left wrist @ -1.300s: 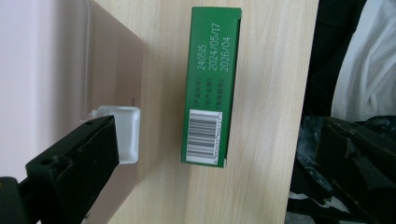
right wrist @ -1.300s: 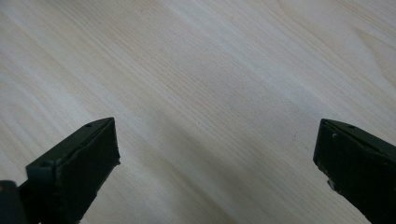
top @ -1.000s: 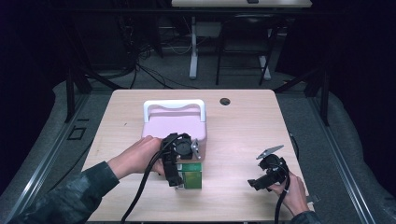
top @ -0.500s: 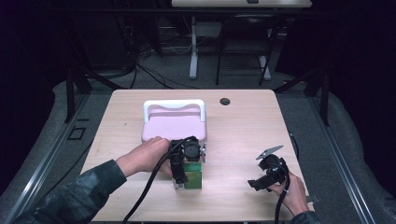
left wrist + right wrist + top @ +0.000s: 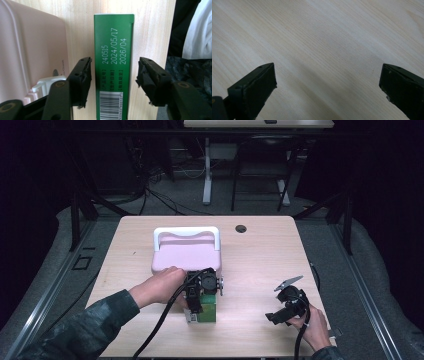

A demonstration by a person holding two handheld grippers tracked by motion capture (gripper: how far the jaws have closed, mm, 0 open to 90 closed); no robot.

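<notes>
On the light wooden table, a small upright green cardboard carton with white printed dates and a barcode stands near the middle of the near half, just in front of a flat pale pink plastic case with a white handle. The left gripper hangs directly over the carton, pointing down, held by the person's left hand, which lies against the near edge of the pink case.

In the left gripper view the green carton stands between the two black jaws. The jaws have just been closing around it: the left pad sits right at the carton's edge, while a narrow strip of table shows between the carton and the right pad, so the grip is not yet made. The pink case lies just beside the carton.

The right gripper rests in the right hand near the table's near right corner, well apart from the carton. In the right gripper view its jaws stand wide apart over bare wood, holding nothing.
</notes>
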